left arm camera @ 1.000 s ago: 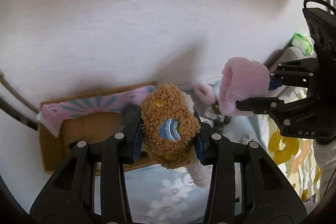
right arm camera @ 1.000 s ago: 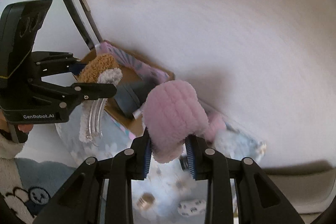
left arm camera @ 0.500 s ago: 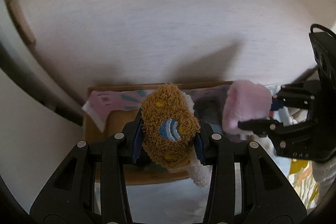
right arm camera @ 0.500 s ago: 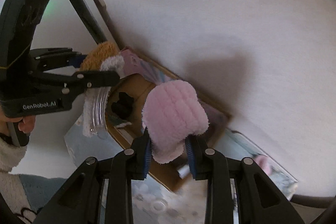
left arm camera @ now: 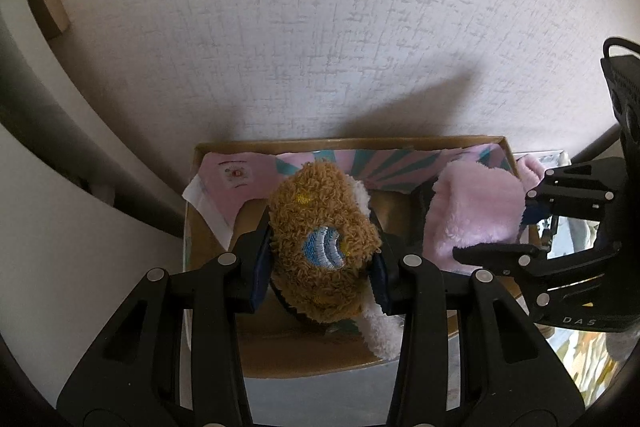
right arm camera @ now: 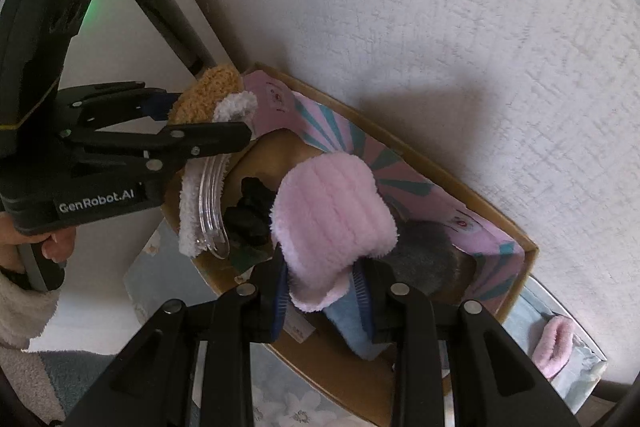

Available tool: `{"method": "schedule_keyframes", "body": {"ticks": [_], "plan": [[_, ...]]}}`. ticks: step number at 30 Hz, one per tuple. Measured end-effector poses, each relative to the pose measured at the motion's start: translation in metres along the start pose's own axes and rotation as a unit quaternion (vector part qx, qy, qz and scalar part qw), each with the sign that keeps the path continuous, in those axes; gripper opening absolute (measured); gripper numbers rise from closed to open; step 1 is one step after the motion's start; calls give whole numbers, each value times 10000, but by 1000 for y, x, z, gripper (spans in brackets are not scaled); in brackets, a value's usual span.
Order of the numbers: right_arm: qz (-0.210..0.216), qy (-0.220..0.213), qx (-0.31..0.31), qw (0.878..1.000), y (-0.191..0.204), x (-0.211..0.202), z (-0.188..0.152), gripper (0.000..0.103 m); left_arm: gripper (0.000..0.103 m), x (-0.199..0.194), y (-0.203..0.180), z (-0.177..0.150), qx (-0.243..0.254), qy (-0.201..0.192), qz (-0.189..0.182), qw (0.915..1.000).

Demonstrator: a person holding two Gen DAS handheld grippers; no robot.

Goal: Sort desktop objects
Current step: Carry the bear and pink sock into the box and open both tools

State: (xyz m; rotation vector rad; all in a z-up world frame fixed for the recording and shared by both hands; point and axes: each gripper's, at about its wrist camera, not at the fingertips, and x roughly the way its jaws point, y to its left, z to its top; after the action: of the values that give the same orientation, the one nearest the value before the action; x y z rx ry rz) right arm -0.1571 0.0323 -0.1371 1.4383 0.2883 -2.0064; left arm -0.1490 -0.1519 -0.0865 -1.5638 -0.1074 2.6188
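We see a brown fuzzy headband (left arm camera: 320, 247) at centre frame in the left wrist view, clamped in the left gripper (left arm camera: 320, 267) above a cardboard box (left arm camera: 192, 227). In the right wrist view's centre, the right gripper (right arm camera: 320, 291) pinches a pink fuzzy band (right arm camera: 332, 219) over the same box, against a white wall (left arm camera: 320, 27).

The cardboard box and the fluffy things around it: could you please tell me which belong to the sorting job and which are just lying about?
Part of the job:
- brown plush headband, held in the left gripper
- pink plush band, held in the right gripper
- cardboard box beneath both

Lying about:
- second pink fluffy piece outside the box
- floral cloth
- textured wall
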Motion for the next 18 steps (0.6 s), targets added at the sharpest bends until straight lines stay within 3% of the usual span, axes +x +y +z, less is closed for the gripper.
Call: {"method": "schedule_keyframes", "body": {"ticks": [9, 11, 13, 14, 16, 18], "plan": [[-19, 27, 43, 10000, 3, 7, 14, 30, 42, 7, -1, -3, 159, -79, 80, 9998], [-49, 17, 64, 10000, 4, 8, 15, 35, 56, 2, -1, -3, 144, -165, 93, 9997], [-96, 35, 81, 9999, 4, 10, 12, 47, 102, -2, -2, -2, 120, -226, 101, 9996], [-128, 45, 92, 9999, 3, 14, 12, 51, 103, -5, -2, -2, 119, -323, 130, 9993], [-187, 53, 147, 9997, 1, 14, 10, 70, 103, -10, -3, -1, 184, -377, 174, 9990], [-196, -16, 236, 9995, -1, 12, 7, 77, 103, -12, -4, 1, 243, -370, 296, 9986]]}}
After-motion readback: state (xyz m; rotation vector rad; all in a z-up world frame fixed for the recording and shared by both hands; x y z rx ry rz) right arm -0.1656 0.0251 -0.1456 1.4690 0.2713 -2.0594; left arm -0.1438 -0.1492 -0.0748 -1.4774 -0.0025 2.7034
